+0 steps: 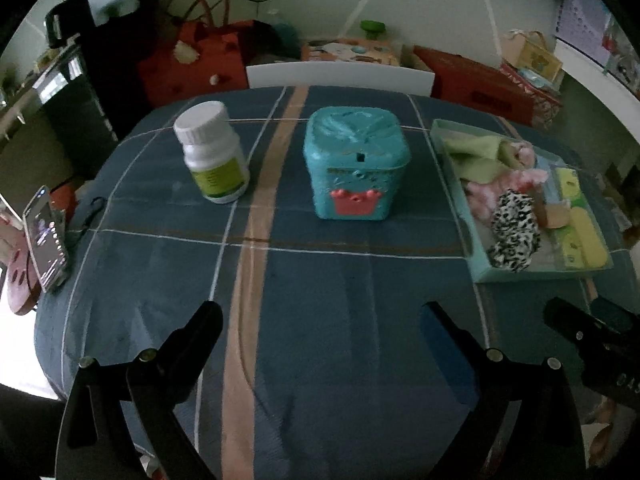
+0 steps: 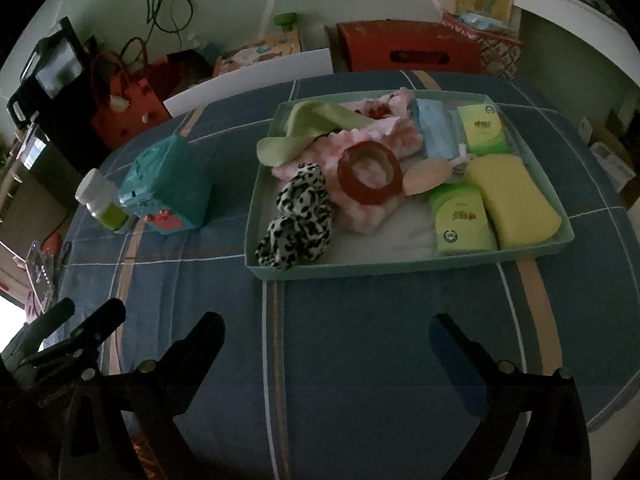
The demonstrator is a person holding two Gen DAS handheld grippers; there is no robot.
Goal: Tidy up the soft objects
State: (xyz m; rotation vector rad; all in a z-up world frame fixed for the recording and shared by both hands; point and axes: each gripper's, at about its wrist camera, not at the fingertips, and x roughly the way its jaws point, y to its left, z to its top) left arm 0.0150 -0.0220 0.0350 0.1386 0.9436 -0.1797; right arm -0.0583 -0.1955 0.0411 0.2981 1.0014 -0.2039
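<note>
A pale green tray (image 2: pixel 400 270) (image 1: pixel 520 276) on the blue checked tablecloth holds soft things: a black-and-white spotted cloth (image 2: pixel 298 218) (image 1: pixel 514 232), a pink fluffy cloth (image 2: pixel 376 140), a light green cloth (image 2: pixel 304 128), a red ring (image 2: pixel 370 174), a yellow sponge (image 2: pixel 516 200), two green tissue packs (image 2: pixel 462 220) and a blue pack (image 2: pixel 434 128). My right gripper (image 2: pixel 326 330) stands open above the cloth, short of the tray's near edge, nothing between its fingers. My left gripper (image 1: pixel 322 316) is open and empty, in front of the teal box (image 1: pixel 356 164).
A white bottle (image 1: pixel 212 152) stands left of the teal box. A phone (image 1: pixel 46 236) leans at the table's left edge. A white chair back (image 1: pixel 340 76), red bags and boxes sit beyond the far edge. The right gripper's finger (image 1: pixel 580 328) shows at the left view's right side.
</note>
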